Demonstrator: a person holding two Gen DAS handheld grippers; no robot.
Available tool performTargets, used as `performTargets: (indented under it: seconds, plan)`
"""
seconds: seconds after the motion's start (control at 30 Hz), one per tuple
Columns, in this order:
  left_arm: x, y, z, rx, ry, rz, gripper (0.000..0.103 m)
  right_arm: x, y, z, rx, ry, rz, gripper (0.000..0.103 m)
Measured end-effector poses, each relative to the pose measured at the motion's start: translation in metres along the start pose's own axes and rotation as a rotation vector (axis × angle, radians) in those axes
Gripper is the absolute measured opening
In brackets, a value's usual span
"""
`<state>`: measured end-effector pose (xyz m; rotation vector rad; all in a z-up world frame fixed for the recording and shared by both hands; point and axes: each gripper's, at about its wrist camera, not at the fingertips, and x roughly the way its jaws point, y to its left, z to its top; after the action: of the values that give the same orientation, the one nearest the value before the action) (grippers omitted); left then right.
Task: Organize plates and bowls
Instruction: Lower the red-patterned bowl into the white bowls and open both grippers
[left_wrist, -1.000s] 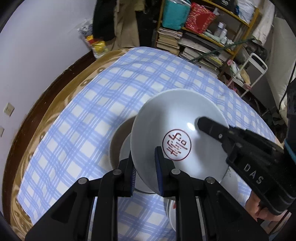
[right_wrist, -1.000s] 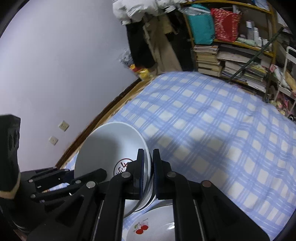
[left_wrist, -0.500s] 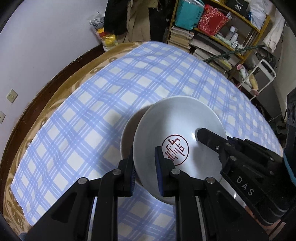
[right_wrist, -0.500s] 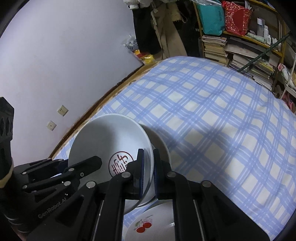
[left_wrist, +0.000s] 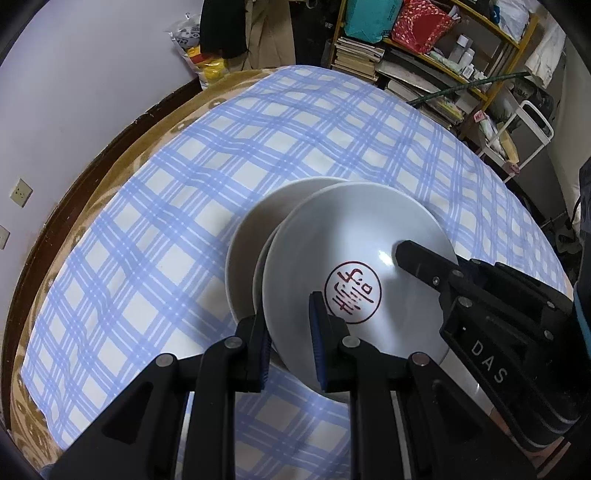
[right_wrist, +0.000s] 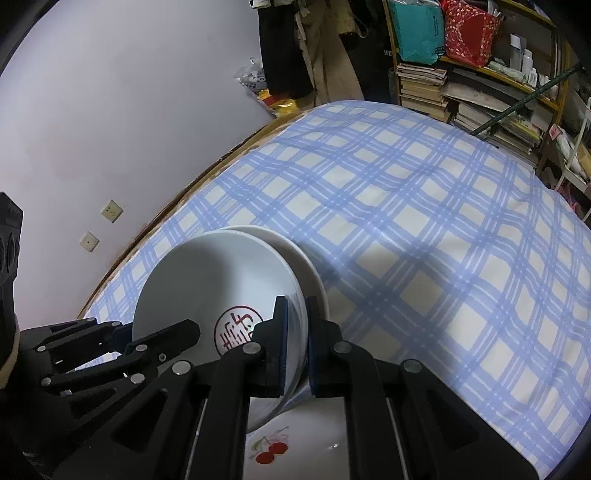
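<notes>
**Bowl with red seal, held from two sides over the stack**

Bowl with the red seal (left_wrist: 354, 273) is tilted, in both my grippers, above the checked cloth (left_wrist: 258, 122).

Left wrist view: my left gripper (left_wrist: 289, 343) is clamped on the near rim, one blue pad inside the wall, one outside. My right gripper (left_wrist: 410, 254) comes in from the right; one black finger lies inside the bowl near the seal. Just under and behind sits a second white bowl (left_wrist: 251, 236), on the cloth. The held bowl overlaps it; whether they touch I cannot tell.

Right wrist view: my right gripper (right_wrist: 295, 334) is pinched tight on the rim of the bowl (right_wrist: 207, 288), its wall thin between the pads. The lower bowl (right_wrist: 314, 273) shows as a crescent behind it. A plate with cherries (right_wrist: 295, 443) lies below the fingers, nearer me. The left gripper (right_wrist: 122, 336) holds the far side.

Handling, my judgement: glazed ceramic, rigid, fairly weighty, slick under the pads, and it will chip if knocked against the bowl beneath. The rim is the only sensible hold; opposite sides keep it from swinging. Nesting looks close but not done.
</notes>
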<state>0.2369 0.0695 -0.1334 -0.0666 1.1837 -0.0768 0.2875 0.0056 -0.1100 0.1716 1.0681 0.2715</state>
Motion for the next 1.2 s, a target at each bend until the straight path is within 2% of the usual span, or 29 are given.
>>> performTargets:
  seconds: [0.5, 0.8, 0.9, 1.07, 1.13, 1.2]
  plan:
    - [0.008, 0.007, 0.0, -0.043, 0.026, -0.03, 0.017, 0.006, 0.004, -0.004, -0.057, -0.008, -0.044, 0.01]
    - [0.004, 0.005, 0.0, -0.029, 0.015, -0.002, 0.015, 0.004, 0.012, -0.006, -0.127, -0.029, -0.085, 0.013]
    - [-0.003, 0.002, -0.003, -0.007, -0.013, 0.022, 0.015, -0.001, 0.016, -0.005, -0.154, -0.051, -0.093, 0.013]
    - [-0.007, 0.008, -0.004, -0.027, -0.013, -0.012, 0.015, 0.0, 0.013, -0.005, -0.151, -0.045, -0.076, 0.013]
    - [-0.008, 0.009, -0.003, -0.027, -0.019, 0.008, 0.015, 0.001, 0.013, -0.006, -0.146, -0.048, -0.064, 0.013]
    - [-0.01, 0.008, -0.004, -0.017, -0.035, 0.067, 0.015, 0.001, 0.014, -0.006, -0.149, -0.048, -0.063, 0.013]
